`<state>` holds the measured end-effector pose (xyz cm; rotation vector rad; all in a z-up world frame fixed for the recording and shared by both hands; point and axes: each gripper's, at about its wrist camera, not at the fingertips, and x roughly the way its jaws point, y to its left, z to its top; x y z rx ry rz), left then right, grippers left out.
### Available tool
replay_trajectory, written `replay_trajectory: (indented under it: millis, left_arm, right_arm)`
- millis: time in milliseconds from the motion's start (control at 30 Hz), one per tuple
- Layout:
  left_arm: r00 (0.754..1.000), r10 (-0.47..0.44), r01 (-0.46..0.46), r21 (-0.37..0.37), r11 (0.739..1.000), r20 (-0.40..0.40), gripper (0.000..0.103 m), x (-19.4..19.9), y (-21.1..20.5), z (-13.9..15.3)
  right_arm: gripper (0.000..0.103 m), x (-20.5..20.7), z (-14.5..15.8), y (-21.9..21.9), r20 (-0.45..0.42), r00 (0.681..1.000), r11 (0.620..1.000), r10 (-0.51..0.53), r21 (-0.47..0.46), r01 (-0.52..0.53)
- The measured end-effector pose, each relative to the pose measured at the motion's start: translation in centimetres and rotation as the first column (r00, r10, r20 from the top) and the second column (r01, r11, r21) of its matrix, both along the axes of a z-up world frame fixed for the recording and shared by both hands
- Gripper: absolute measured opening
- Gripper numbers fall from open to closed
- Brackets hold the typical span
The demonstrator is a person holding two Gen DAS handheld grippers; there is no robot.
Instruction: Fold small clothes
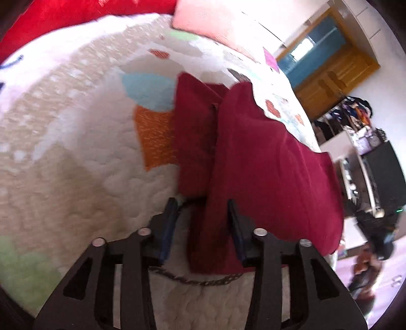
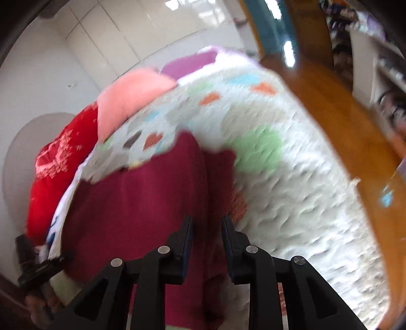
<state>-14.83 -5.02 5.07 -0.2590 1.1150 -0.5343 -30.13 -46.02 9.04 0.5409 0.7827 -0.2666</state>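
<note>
A dark red garment [image 1: 266, 165] hangs raised over the quilted bedspread [image 1: 76, 152], with a second fold of it [image 1: 192, 132] lying behind on the bed. My left gripper [image 1: 201, 207] is shut on its near edge. The cloth presses against the right finger [image 1: 232, 210], and a narrow gap shows beside the left finger. In the right wrist view the same garment [image 2: 132, 203] bulges up to the left, and my right gripper [image 2: 207, 226] is shut on a bunched fold of it. Both views are blurred.
A red pillow [image 1: 76, 17] and a pink pillow [image 1: 215, 22] lie at the head of the bed. Wooden furniture [image 2: 342, 127] runs along the bed's far side, with cluttered shelves [image 1: 355, 121] beyond. A hand on a black handle [image 2: 35, 269] shows at the lower left.
</note>
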Motion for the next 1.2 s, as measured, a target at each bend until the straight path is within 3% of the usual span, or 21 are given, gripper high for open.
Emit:
replay_trajectory:
  millis: [67,100,133,200,267,333,400,500,633,767,900,1000,1033,1100,1167,1200]
  left_arm:
    - [0.998,0.021,-0.024,0.047,0.999,0.059,0.05,-0.7,0.2,0.8]
    - [0.997,0.021,-0.026,0.063,0.998,0.077,0.05,-0.8,0.0,1.1]
    - [0.995,0.016,-0.023,0.08,0.997,0.094,0.05,-1.3,-0.3,1.3]
    - [0.994,-0.001,-0.01,0.103,0.995,0.109,0.05,-1.9,-0.8,1.0]
    - [0.995,-0.012,-0.001,0.12,0.993,0.103,0.05,-1.9,-1.1,0.0]
    - [0.995,-0.004,-0.007,0.117,0.993,0.096,0.053,-2.0,-0.9,-0.7]
    - [0.995,0.007,-0.017,0.109,0.994,0.098,0.059,-1.8,-0.5,-1.3]
    - [0.996,0.005,-0.013,0.089,0.996,0.091,0.062,-1.7,0.2,-1.5]
    - [0.996,0.013,-0.019,0.071,0.997,0.086,0.064,-1.1,0.3,-1.6]
    - [0.997,0.007,-0.012,0.067,0.998,0.08,0.065,-0.9,0.3,-1.7]
    - [0.995,0.018,-0.025,0.074,0.997,0.1,0.067,-1.4,0.0,-1.7]
    - [0.994,0.025,-0.034,0.08,0.996,0.11,0.067,-1.8,-0.2,-1.7]
    - [0.993,0.023,-0.032,0.08,0.996,0.112,0.067,-2.0,-0.2,-1.7]
    - [0.993,0.021,-0.03,0.079,0.996,0.113,0.067,-2.1,-0.1,-1.7]
    - [0.994,0.019,-0.027,0.075,0.997,0.11,0.067,-2.4,0.1,-1.7]
    - [0.994,0.018,-0.026,0.074,0.997,0.107,0.067,-2.5,0.2,-1.7]
  right_arm:
    - [0.033,0.6,2.4,1.2,0.112,0.993,0.998,0.045,0.034,-0.049]
    - [0.051,1.5,3.2,2.1,0.149,0.985,0.994,0.085,0.052,-0.093]
    - [0.057,3.1,4.0,3.8,0.174,0.973,0.984,0.155,0.065,-0.168]
    - [0.057,5.9,4.3,6.9,0.162,0.954,0.963,0.254,0.05,-0.265]
    - [0.057,9.7,4.1,11.1,0.122,0.925,0.933,0.36,-0.032,-0.359]
    - [0.043,13.4,3.1,14.5,0.059,0.902,0.901,0.427,-0.106,-0.42]
    - [0.039,17.1,1.4,17.0,0.011,0.875,0.869,0.485,-0.12,-0.48]
    - [0.034,21.8,-1.3,20.5,-0.074,0.847,0.835,0.526,-0.144,-0.531]
    - [0.033,27.1,-6.4,22.0,-0.2,0.808,0.807,0.555,-0.107,-0.581]
    - [0.033,28.1,-7.1,22.5,-0.193,0.817,0.812,0.543,-0.128,-0.57]
    - [0.034,26.6,-5.0,19.9,-0.108,0.852,0.858,0.513,0.019,-0.514]
    - [0.054,26.6,-4.3,19.9,-0.09,0.857,0.861,0.508,0.077,-0.503]
    - [0.054,26.9,-4.5,20.3,-0.102,0.855,0.86,0.509,0.09,-0.502]
    - [0.054,27.8,-5.3,21.5,-0.128,0.845,0.853,0.52,0.122,-0.507]
    - [0.053,28.2,-5.6,22.7,-0.147,0.839,0.852,0.523,0.091,-0.516]
    - [0.036,28.5,-5.8,23.4,-0.169,0.837,0.852,0.52,0.036,-0.522]
